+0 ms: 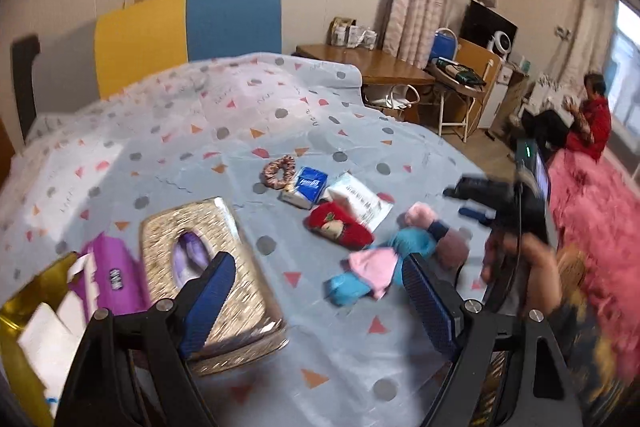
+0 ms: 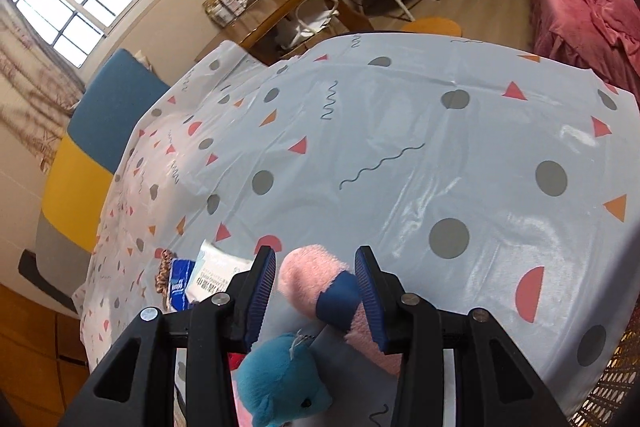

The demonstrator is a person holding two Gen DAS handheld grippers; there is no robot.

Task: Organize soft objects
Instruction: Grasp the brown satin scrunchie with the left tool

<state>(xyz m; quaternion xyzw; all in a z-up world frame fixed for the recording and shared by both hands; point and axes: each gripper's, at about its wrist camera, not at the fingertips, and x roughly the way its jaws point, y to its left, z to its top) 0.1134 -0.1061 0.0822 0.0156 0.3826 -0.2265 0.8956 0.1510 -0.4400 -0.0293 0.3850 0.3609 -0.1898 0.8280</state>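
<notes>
where it lies, pink plush (image 2: 308, 277) navy-banded

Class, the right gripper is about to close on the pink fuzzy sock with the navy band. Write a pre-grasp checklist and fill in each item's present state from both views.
1. Right gripper open: ok.
2. Pink fuzzy sock between its fingers: ok.
3. Right finger beside the sock's navy band; contact: cannot tell.
4. Blue plush toy clear of the closing path: cannot tell; it lies close below.
5. Left gripper open and away from the sock: ok.
6. Sock resting on the tablecloth: cannot tell.
</notes>
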